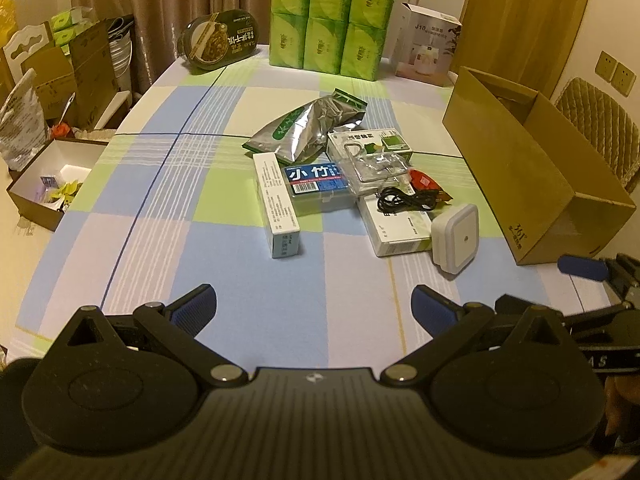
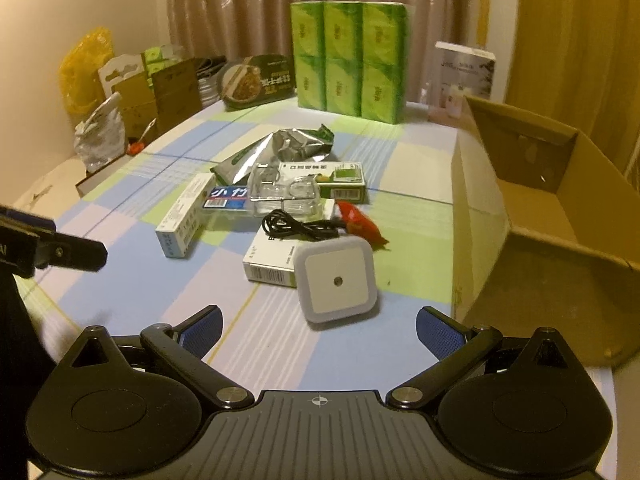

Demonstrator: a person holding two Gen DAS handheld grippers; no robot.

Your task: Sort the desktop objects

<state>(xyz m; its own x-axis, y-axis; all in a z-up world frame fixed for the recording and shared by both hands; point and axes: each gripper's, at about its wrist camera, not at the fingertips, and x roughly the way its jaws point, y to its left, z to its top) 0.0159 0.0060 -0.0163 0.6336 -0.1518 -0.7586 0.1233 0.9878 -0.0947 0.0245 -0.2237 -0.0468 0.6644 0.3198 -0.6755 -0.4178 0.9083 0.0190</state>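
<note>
Both empty — left gripper (image 1: 314,306) and right gripper (image 2: 319,330) spread wide above the tablecloth (image 1: 168,216).

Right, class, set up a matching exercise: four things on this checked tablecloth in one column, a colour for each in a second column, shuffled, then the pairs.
Things:
1. coiled cable
2. snack packet
3. square night light
4. tissue packs

Colours:
A. green
B. white
C. black
D. red

Pairs: 1-C, 2-D, 3-B, 4-A
</note>
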